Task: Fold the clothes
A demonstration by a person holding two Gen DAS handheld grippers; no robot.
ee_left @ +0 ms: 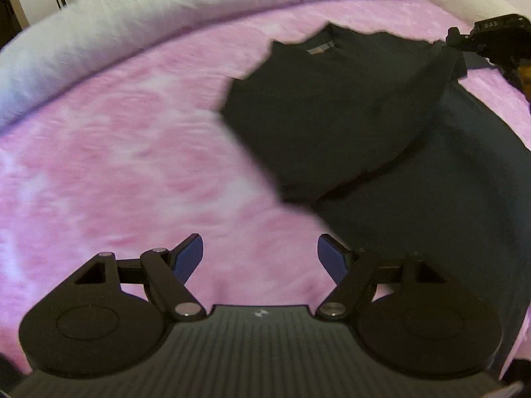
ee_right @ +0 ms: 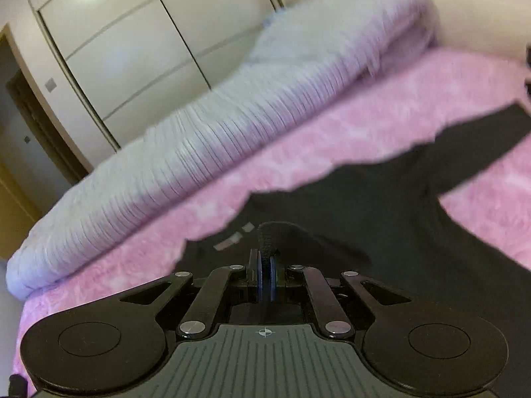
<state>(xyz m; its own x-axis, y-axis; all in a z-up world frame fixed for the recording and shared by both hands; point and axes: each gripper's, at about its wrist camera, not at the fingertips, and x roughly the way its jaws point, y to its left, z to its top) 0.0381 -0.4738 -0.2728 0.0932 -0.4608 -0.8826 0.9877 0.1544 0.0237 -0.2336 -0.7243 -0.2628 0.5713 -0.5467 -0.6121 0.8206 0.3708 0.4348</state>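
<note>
Left wrist view: pink blanket [ee_left: 132,152], dark shirt [ee_left: 332,116] partly folded on it.
Left gripper [ee_left: 259,258] spread wide over bare blanket, nothing between its fingers; shirt lying just right of it. Right wrist view: right gripper [ee_right: 264,272] pinched tight on a fold of shirt [ee_right: 381,219]; grey quilt [ee_right: 205,126] behind.

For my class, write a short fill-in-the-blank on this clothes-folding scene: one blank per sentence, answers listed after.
1. The dark shirt lies on a fluffy blanket whose colour is ____.
2. The right gripper is shut on a fold of the ____.
3. The left gripper has its jaws ____, with nothing between them.
4. Along the far side of the bed lies a rolled grey ____.

Missing words: pink; shirt; open; duvet
</note>
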